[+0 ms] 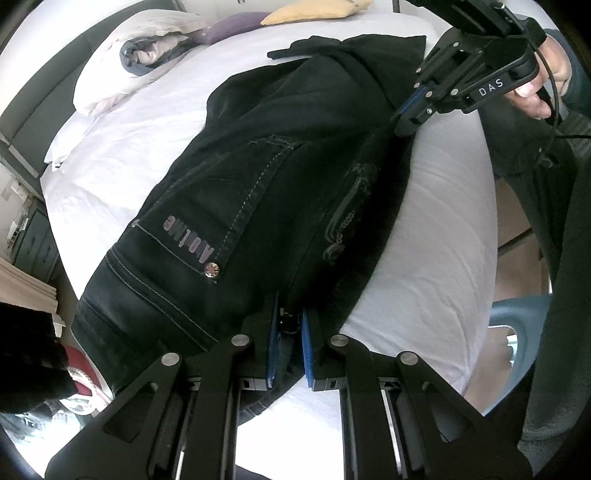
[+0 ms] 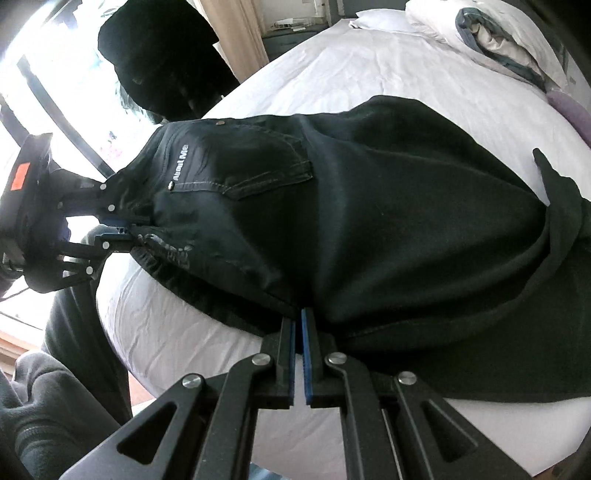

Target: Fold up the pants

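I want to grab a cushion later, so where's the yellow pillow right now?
In the left wrist view the yellow pillow lies at the top, at the far end of the bed, beside a purple pillow, beyond the black pants.

You see matt black denim pants [image 1: 258,192] with pale stitching and a shiny metal rivet [image 1: 212,269], lying on the bed's [image 1: 424,229] wrinkled white cotton sheet.
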Motion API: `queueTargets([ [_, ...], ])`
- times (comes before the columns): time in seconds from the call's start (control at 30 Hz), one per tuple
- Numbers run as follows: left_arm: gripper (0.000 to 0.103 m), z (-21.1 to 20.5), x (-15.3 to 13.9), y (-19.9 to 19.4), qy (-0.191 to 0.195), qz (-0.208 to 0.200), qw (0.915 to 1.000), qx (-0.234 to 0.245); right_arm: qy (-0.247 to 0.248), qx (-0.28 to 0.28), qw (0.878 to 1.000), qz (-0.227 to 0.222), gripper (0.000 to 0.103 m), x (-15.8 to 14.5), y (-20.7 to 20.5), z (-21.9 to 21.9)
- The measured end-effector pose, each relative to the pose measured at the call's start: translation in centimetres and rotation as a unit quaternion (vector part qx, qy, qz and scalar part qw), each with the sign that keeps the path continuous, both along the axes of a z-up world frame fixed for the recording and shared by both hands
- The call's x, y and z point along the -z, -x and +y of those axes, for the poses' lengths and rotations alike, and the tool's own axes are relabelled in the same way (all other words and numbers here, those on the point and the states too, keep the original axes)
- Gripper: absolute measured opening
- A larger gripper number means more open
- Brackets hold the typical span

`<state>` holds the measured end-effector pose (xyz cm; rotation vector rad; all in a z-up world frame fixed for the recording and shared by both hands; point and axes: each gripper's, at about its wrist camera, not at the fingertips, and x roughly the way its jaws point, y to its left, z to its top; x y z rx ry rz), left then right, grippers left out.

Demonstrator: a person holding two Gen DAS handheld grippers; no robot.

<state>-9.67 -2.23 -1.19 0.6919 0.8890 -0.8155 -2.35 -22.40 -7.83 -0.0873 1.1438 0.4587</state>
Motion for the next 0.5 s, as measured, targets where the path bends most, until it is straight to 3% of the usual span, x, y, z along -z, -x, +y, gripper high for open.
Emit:
queueTargets([
  [0.5,0.010,1.4,1.6,-0.1,0.009,0.000,1.0000,-0.001,0.014,-0.004,1.000,0.001,0.005,0.9,-0.7,0.4],
])
